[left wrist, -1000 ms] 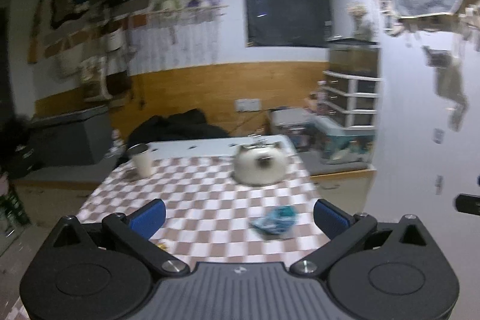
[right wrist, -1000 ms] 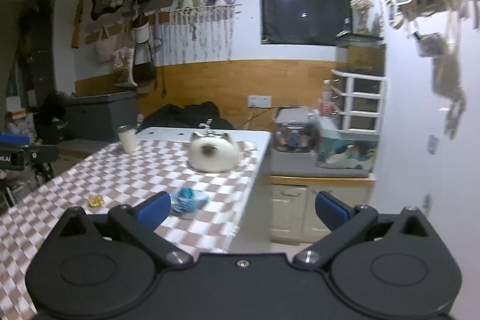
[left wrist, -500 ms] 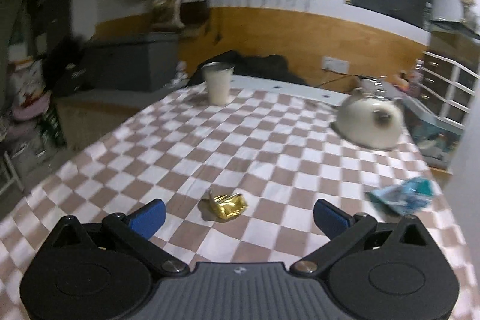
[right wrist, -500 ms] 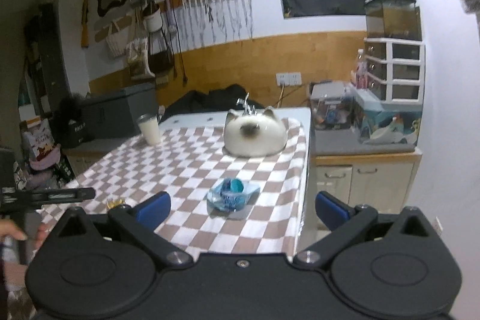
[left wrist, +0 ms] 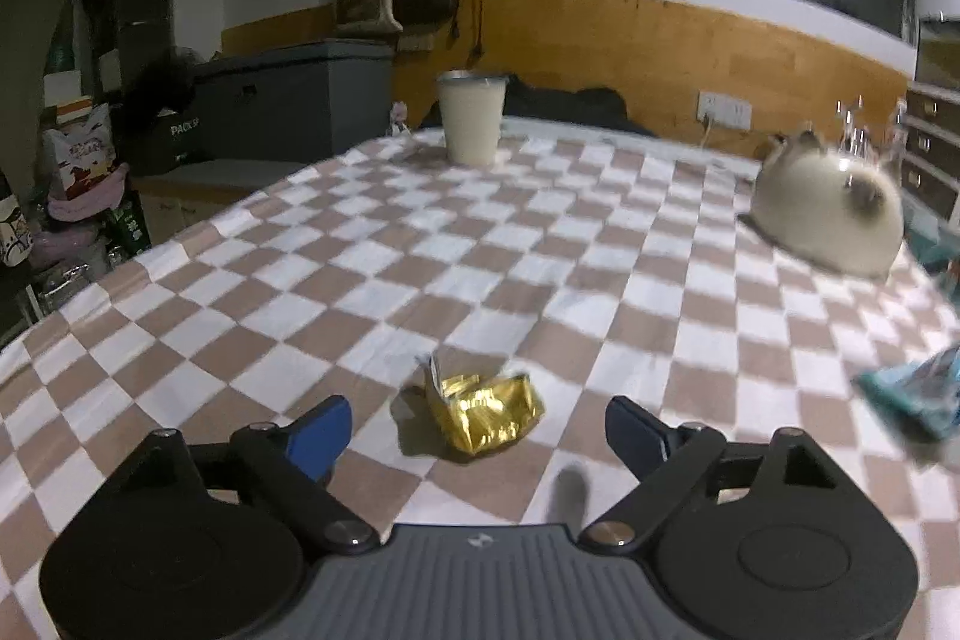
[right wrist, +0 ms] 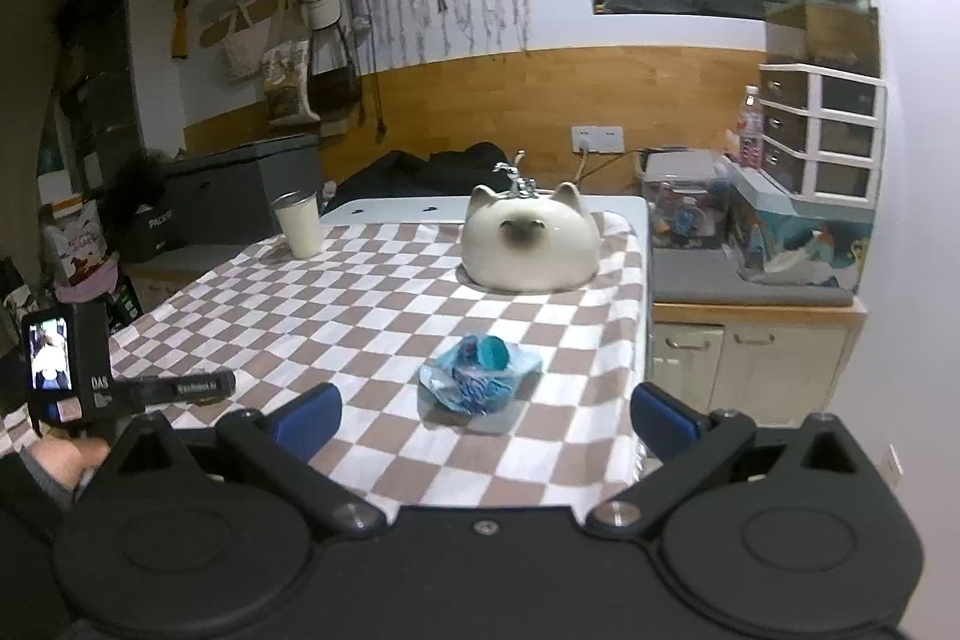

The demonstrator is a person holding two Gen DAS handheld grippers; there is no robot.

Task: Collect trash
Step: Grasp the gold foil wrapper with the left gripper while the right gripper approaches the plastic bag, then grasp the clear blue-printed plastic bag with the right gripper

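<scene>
Two tools poised low over a checkered desk, one trash piece ahead of each.

Checkered desk [right wrist: 372,316] filling both views, running to a far wall with wood panelling. Cat-shaped white ceramic piece [right wrist: 531,250] at the far right of the desk; cream cup [left wrist: 472,115] at the far left. Left tool [left wrist: 477,427] spread apart, its jaws having just been closing in, crumpled gold wrapper [left wrist: 486,412] lying on the cloth between the blue tips, untouched by either. Right tool [right wrist: 483,415] likewise spread wide, gripping nothing, blue crumpled wrapper [right wrist: 480,379] on the desk just beyond its tips, near the right edge.
</scene>
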